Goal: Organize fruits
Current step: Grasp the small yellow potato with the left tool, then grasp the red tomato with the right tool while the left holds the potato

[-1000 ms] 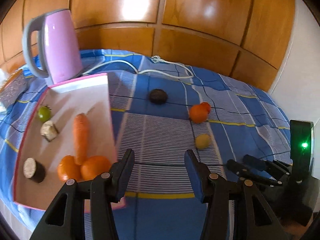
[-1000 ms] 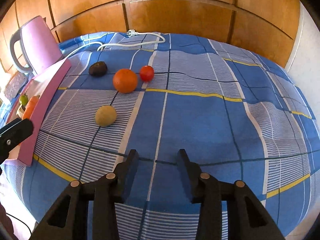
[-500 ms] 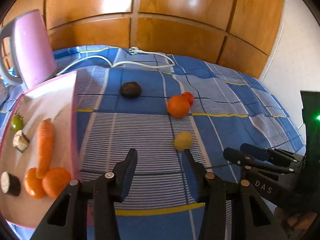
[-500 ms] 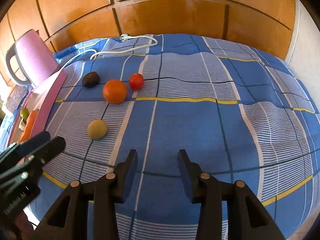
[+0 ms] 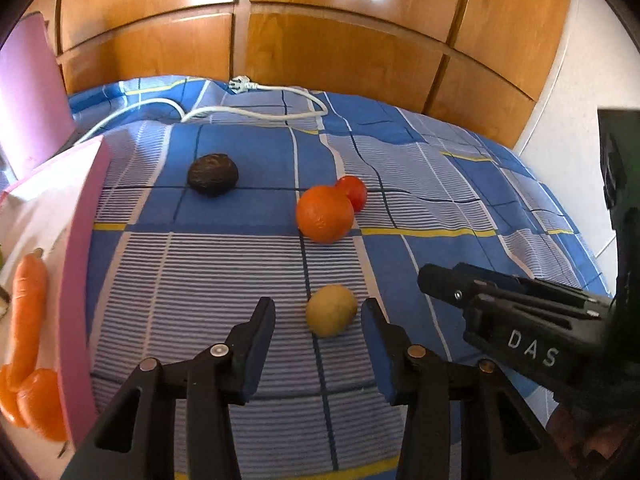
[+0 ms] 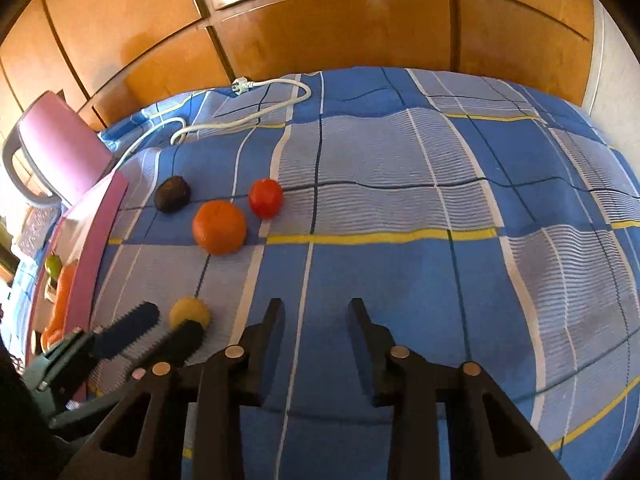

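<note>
Covering the table, a blue checked cloth (image 6: pixel 400 280) runs to far wooden panels (image 5: pixel 340 52); left gripper (image 5: pixel 318 312) brackets a yellowish fruit (image 5: pixel 331 310), seemingly untouched; right gripper (image 6: pixel 316 312) apart, narrowing, empty.

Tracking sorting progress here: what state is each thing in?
left gripper, open, jaws just been closing, yellow fruit at its tips ungripped
right gripper, open, jaws just been closing, nothing between
orange, loose on the cloth
tomato, loose on the cloth
dark fruit, loose on the cloth
carrot, lying in the pink tray
kettle, upright, plug lying free

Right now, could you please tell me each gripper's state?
Left gripper: open, closing around the small yellow-green round fruit, not yet gripping.
Right gripper: open, closing, holding nothing.
</note>
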{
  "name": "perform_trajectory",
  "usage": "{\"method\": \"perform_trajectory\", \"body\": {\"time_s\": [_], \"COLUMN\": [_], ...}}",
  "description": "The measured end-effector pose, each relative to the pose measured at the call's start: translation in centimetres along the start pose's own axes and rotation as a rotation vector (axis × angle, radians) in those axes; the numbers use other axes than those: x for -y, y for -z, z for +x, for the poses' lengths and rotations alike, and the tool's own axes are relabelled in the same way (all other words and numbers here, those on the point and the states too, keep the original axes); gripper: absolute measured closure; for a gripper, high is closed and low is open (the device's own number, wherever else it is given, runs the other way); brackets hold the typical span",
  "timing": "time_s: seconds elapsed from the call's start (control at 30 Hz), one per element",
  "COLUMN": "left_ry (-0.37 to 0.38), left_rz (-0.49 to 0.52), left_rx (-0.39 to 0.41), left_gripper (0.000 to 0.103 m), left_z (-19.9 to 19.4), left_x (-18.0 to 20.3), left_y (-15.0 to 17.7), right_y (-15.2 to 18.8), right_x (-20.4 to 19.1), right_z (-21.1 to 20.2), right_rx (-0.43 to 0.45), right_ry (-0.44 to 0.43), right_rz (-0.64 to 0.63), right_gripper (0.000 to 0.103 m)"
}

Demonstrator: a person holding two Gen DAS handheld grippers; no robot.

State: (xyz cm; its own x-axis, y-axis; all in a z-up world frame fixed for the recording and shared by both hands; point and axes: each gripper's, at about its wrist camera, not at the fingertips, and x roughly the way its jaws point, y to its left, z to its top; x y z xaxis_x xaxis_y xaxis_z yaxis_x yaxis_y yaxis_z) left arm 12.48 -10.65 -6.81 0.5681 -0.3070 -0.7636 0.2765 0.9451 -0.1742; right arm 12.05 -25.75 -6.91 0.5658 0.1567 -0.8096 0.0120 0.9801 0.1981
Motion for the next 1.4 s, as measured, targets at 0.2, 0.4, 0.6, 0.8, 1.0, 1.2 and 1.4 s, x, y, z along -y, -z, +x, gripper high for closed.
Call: {"method": "perform_trajectory", "body": {"time_s": [0.2, 0.4, 0.6, 0.8, 1.0, 1.2, 1.4], "left_ry": [-0.018, -0.064, -0.082, -0.080, -0.094, -0.084, -0.080], "left_rz": [0.018, -0.080, -0.102, -0.107, -0.093, -0.099, -0.103], "left_rx": [0.015, 0.048, 0.052, 0.048, 0.053, 0.059, 0.061], "left_gripper": [0.077, 0.077, 0.076, 0.076, 0.076, 0.076, 0.076], "left_z": [1.0, 0.6, 1.0, 1.2, 1.3, 1.3, 1.4], "left_x": [0.3, -2.0, -3.0, -3.0, -2.7, -3.0, -3.1], "left_y": [-0.5, -1.0, -1.1, -1.0, -1.0, -0.9, -0.9], "right_y": [-1.6, -3.6, -5.5, -7.4, -7.1, -6.1, -4.8], "right_x": [-0.3, -0.8, -2.4, -2.9, -2.7, -2.8, -1.5], "right_z": [0.7, 1.8, 3.2, 5.1, 6.5, 5.9, 4.6], "right_rx": [0.009, 0.014, 0.033, 0.017, -0.008, -0.005, -0.006], "right_ry": [-0.009, -0.050, -0.082, -0.076, -0.060, -0.034, -0.008], "right_rz": [-0.014, 0.002, 0.004, 0.044, 0.042, -0.005, -0.019], "right_gripper": [0.071, 0.071, 0.071, 0.071, 0.077, 0.077, 0.077]}}
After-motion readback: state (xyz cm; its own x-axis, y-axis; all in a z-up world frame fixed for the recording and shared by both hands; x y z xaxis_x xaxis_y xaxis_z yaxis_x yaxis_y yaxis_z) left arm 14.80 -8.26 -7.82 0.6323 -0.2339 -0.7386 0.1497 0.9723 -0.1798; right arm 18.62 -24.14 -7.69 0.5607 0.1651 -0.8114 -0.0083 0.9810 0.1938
